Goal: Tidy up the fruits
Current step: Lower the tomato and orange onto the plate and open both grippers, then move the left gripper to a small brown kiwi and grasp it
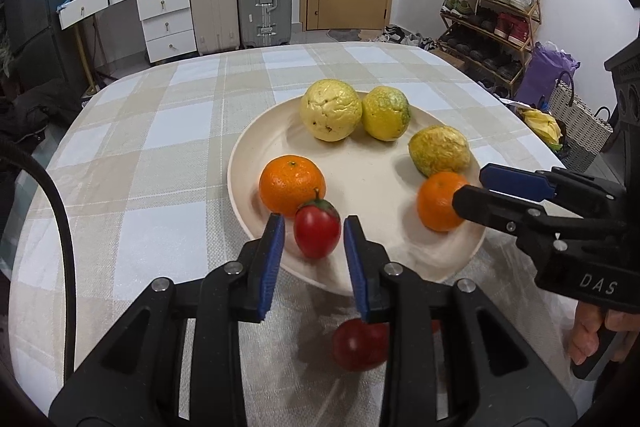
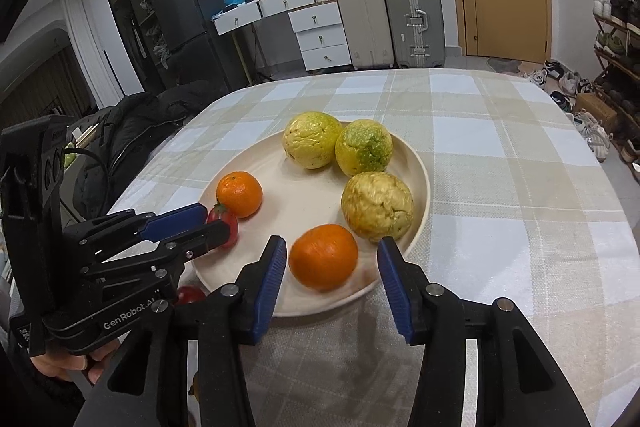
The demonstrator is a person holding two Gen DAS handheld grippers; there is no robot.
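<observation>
- The red fruit [image 1: 317,233], at lower centre on the plate [image 1: 372,171] rim, is being flanked, untouched, by the spread left gripper [image 1: 314,231].
- The near orange [image 2: 323,256] is being straddled by the spread right gripper [image 2: 332,259].
- Judged next: the stray red fruit [image 1: 360,345] on the tablecloth [image 1: 160,147] is awaiting collection.

A rounded worktop [image 1: 192,131] is covered with a beige, white and pale-blue checked tablecloth [image 2: 500,155]. A cream plate [image 1: 244,163] holding fruit rests on the cloth, and a red tomato [image 1: 360,345] lies on the cloth just beside the plate's near rim.
</observation>
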